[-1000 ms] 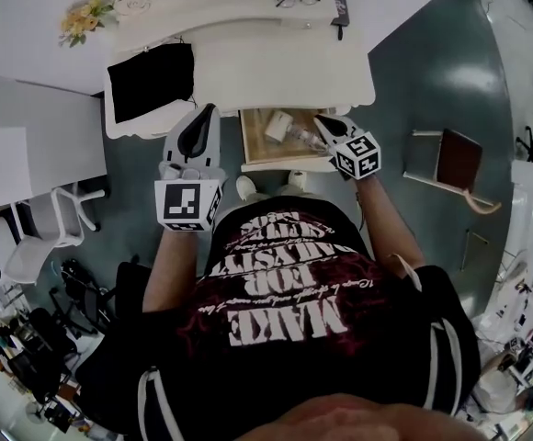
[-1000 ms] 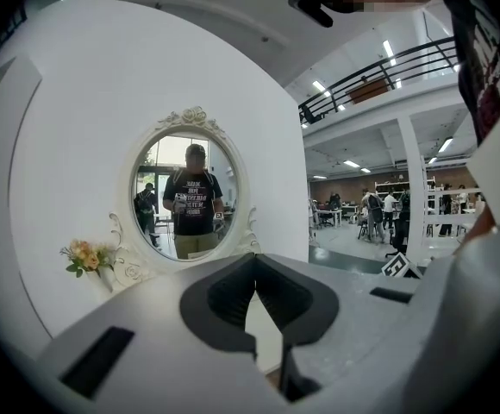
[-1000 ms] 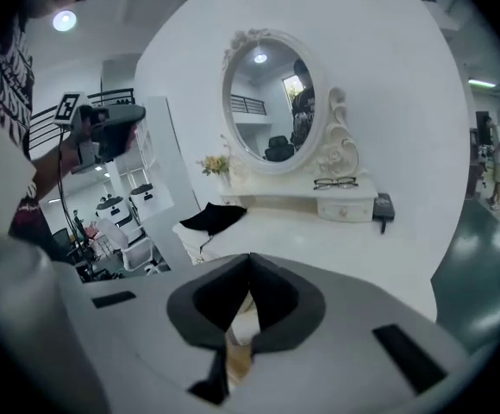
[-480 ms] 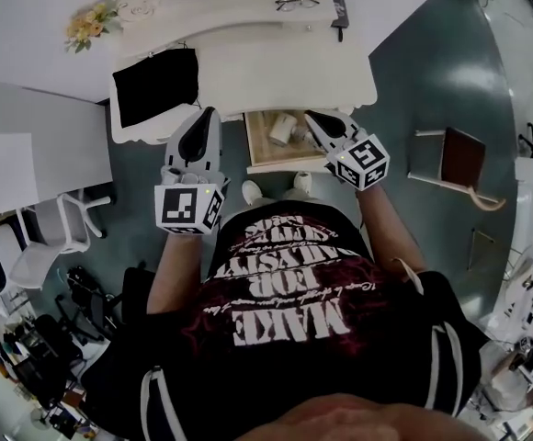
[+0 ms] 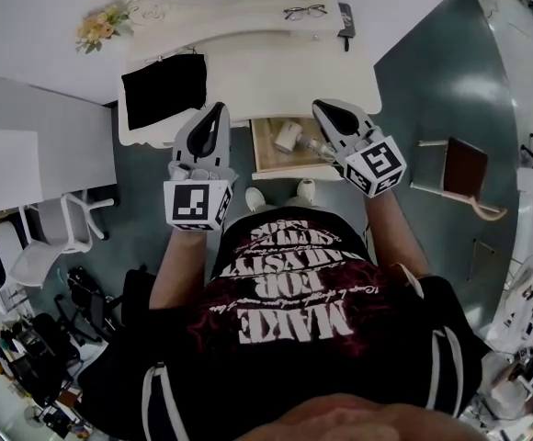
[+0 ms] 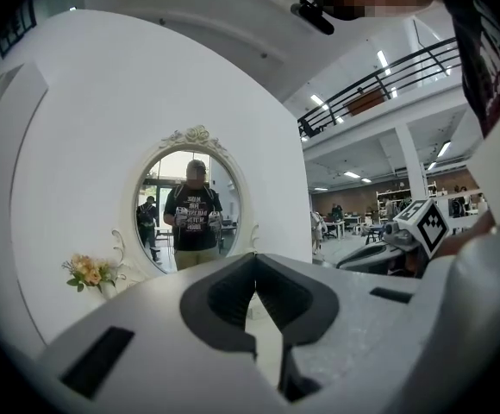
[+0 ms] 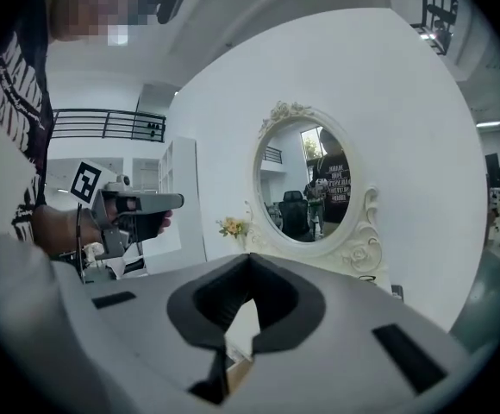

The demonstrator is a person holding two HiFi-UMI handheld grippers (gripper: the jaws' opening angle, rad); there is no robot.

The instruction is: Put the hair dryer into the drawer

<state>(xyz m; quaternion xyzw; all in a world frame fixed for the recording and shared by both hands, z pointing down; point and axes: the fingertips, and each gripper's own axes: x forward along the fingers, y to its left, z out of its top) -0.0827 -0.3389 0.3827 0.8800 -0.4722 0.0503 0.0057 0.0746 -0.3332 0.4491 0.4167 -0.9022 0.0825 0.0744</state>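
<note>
The white hair dryer (image 5: 289,136) lies inside the open wooden drawer (image 5: 271,166) under the white dressing table (image 5: 276,67). My right gripper (image 5: 323,107) is shut and empty, held above the drawer's right side at the table's front edge. The right gripper view shows its jaws (image 7: 250,258) closed and aimed at the mirror. My left gripper (image 5: 216,109) is held left of the drawer, also shut with nothing in it. Its jaws (image 6: 255,257) meet in the left gripper view. Part of the dryer is hidden by the right gripper.
On the table top are a black mat (image 5: 164,88), glasses (image 5: 303,12), a dark flat device (image 5: 345,19) and flowers (image 5: 102,24). An oval mirror (image 6: 190,201) stands behind. A white chair (image 5: 51,237) is at left, a stool with a brown book (image 5: 459,166) at right.
My right gripper has risen out of the drawer area to table height, still shut. The left gripper has hardly moved. The hair dryer stays in the drawer.
</note>
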